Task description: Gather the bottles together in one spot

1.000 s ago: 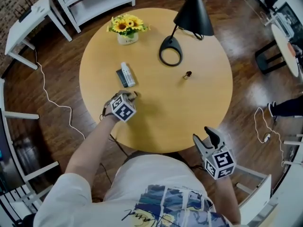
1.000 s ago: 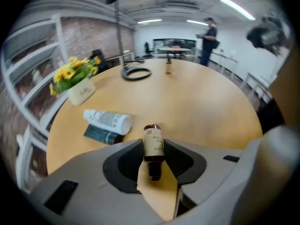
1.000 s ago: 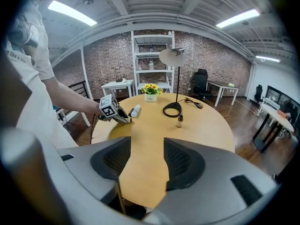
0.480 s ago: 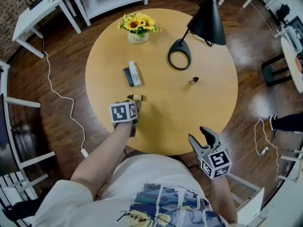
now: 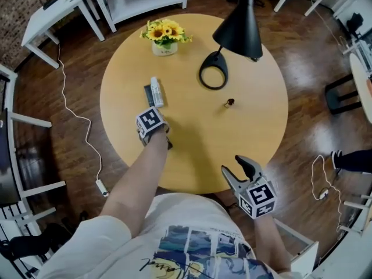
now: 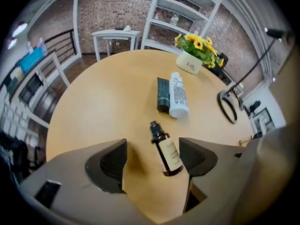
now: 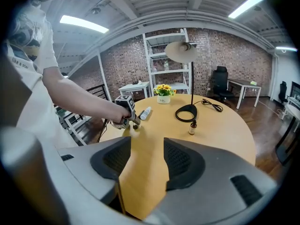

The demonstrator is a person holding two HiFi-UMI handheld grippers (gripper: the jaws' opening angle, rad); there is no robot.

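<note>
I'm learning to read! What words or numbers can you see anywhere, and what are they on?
Amber bottle: label print too blurred to read.
White bottle: print too small to read.
Flower pot: dark writing, unreadable.
Shirt: script lettering, cut off, unreadable.
Nothing here can be quoted for sure.

Surface: plain pale honey-yellow wood, over a dark brown plank floor. Bottles: one amber-brown bottle with cream label and black cap; one white bottle; one near-black tube; one small amber bottle with dark top. Also yellow sunflowers with green leaves in a white pot, and a matt black lamp.
</note>
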